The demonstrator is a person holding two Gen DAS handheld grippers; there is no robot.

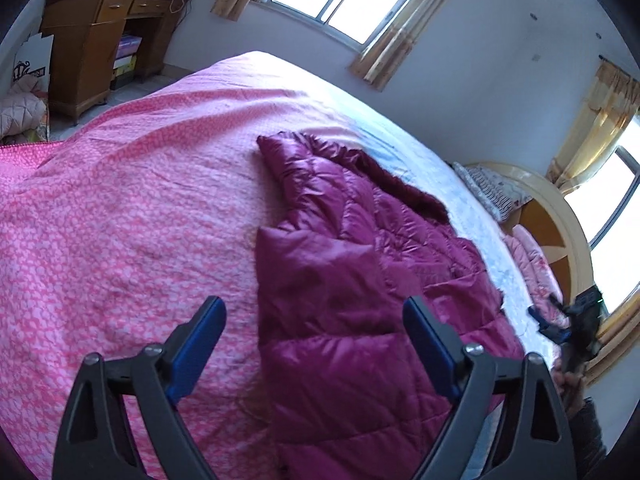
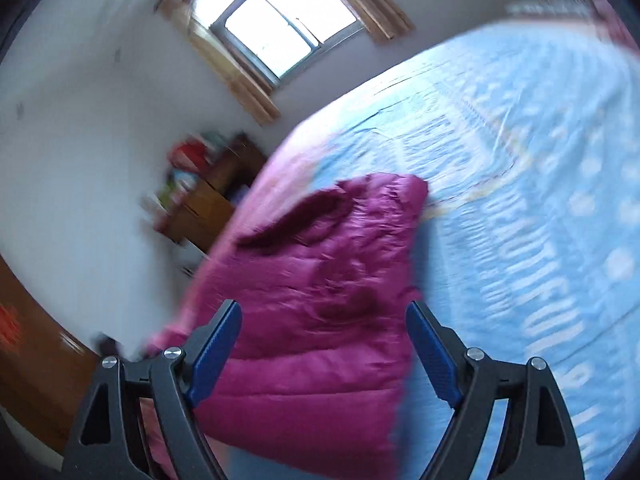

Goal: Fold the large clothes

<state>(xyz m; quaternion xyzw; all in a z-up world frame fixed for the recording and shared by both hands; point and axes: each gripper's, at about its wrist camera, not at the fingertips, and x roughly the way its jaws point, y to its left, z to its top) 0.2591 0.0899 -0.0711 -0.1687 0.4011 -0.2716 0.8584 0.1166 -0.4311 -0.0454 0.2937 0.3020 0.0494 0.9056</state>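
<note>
Left wrist view showed the magenta puffer jacket (image 1: 352,280) lying on the bed (image 1: 120,220), both grippers (image 1: 314,344) (image 2: 324,344) spread apart, empty. It looked light, soft, slippery; a quilted hem edge seemed the best hold.

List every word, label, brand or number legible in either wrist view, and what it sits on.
White block lettering on the blue sheet, right wrist view: motion-blurred, unreadable as words.
Dark print on the white cardboard box by the wooden desk: too small to read.
Packages on the desk top: no legible text.
Magenta quilted coat, pink bedspread, left tool, right tool: no text.
</note>
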